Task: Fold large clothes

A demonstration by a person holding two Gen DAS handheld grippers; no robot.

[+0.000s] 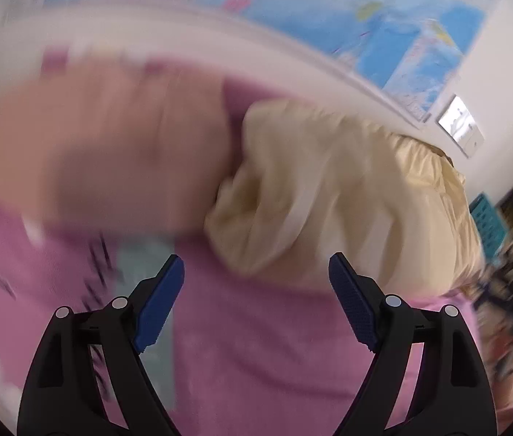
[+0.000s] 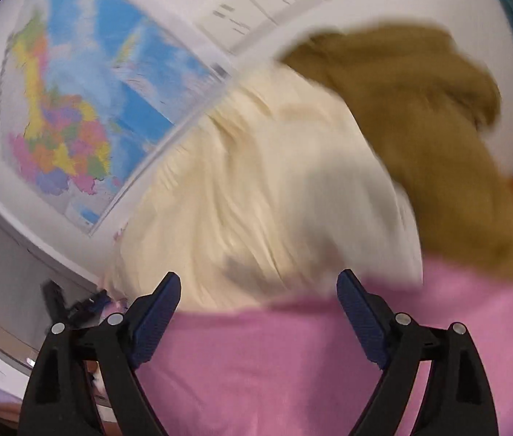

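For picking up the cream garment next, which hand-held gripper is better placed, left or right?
Probably right. The right hand-held gripper is open, and the cream garment lies straight ahead of it on the pink cloth. The left hand-held gripper, also open, sees it off to its right.

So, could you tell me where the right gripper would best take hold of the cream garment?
Probably at the cream garment's near edge, where it lies over the pink cloth. The open right gripper already straddles that edge, so come straight forward and pinch there. Blur hides any hem or seam.
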